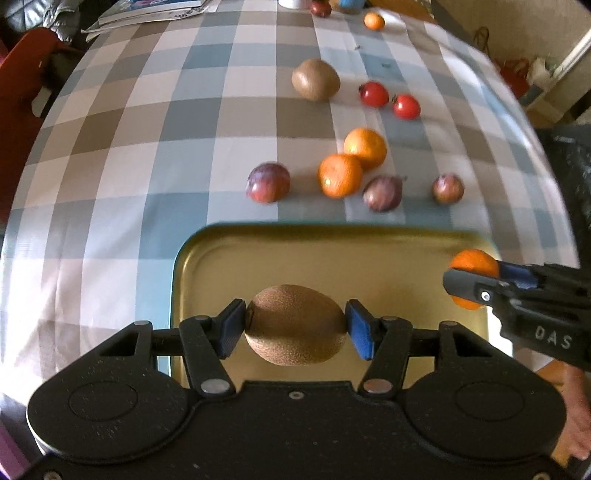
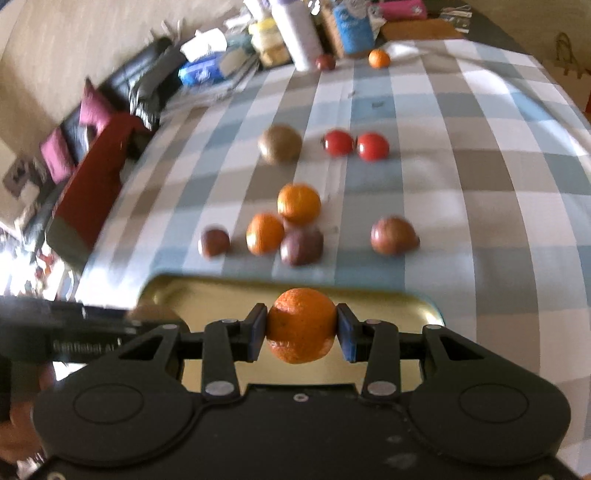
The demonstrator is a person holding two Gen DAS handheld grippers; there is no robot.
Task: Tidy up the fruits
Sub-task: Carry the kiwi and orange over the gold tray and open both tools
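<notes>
My left gripper (image 1: 295, 325) is shut on a brown kiwi (image 1: 295, 317), held over the gold tray (image 1: 369, 254). My right gripper (image 2: 301, 328) is shut on an orange mandarin (image 2: 301, 317) above the same tray (image 2: 221, 299); in the left wrist view that gripper (image 1: 476, 282) and its mandarin (image 1: 474, 260) show at the tray's right edge. Beyond the tray lie loose fruits on the checked cloth: three plums (image 1: 267, 182), two mandarins (image 1: 340, 175), two red tomatoes (image 1: 373, 94) and a second kiwi (image 1: 316, 79).
A further mandarin (image 2: 379, 58) and a dark plum (image 2: 325, 62) sit at the table's far end by bottles and boxes (image 2: 295, 33). Papers (image 1: 147, 14) lie at the far left corner. A red chair (image 1: 22, 74) stands off the left edge.
</notes>
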